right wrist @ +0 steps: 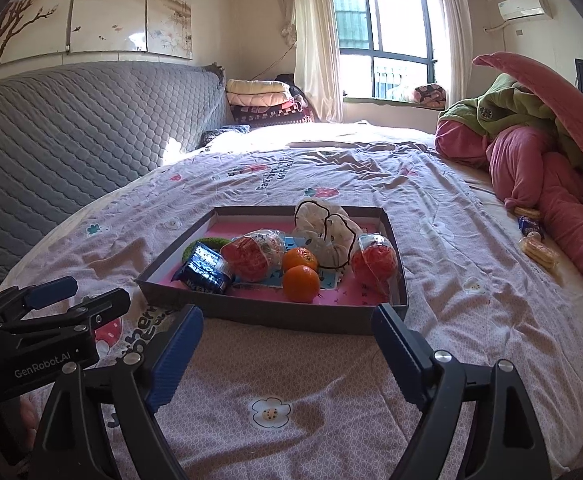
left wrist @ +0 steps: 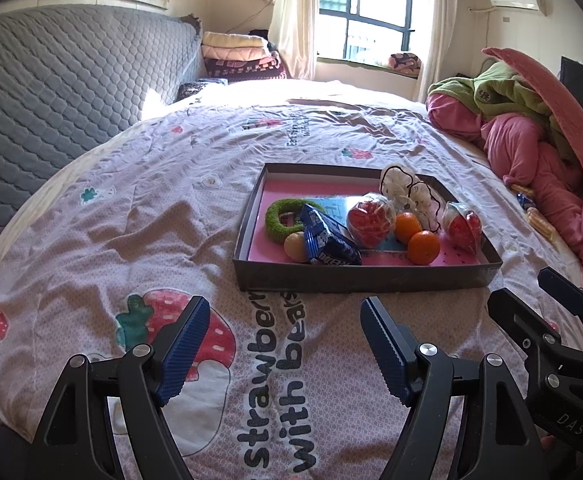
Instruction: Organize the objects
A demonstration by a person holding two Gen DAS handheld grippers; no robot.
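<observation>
A: What do you have in front of you on the bed (left wrist: 91, 240)?

B: A shallow dark cardboard tray (left wrist: 355, 278) with a pink floor sits on the wrinkled strawberry-print cover. In it you have a fuzzy green ring (left wrist: 281, 220), a small pale yellow ball (left wrist: 296, 246), a glossy blue snack pack (left wrist: 329, 240), two smooth round oranges (left wrist: 423, 247), two crinkly clear bags of red pieces (left wrist: 371, 220), and a white frilly scrunchie edged in black (left wrist: 411, 194).

A: Where does that tray lie relative to your jaws?

B: Ahead of both pairs, apart from them. In the left wrist view it lies beyond your left gripper (left wrist: 285, 348), a bit to the right. In the right wrist view its near wall (right wrist: 275, 312) runs just past the ribbed blue pads (right wrist: 175, 360) of your right gripper (right wrist: 287, 352).

A: And the jaws themselves?

B: Both stand wide with only bedcover between them; nothing is held.

A: Anything outside the tray?

B: A few wrapped snacks (right wrist: 535, 248) lie at the right, beside the heap of pink and green bedding (right wrist: 539, 152).
</observation>
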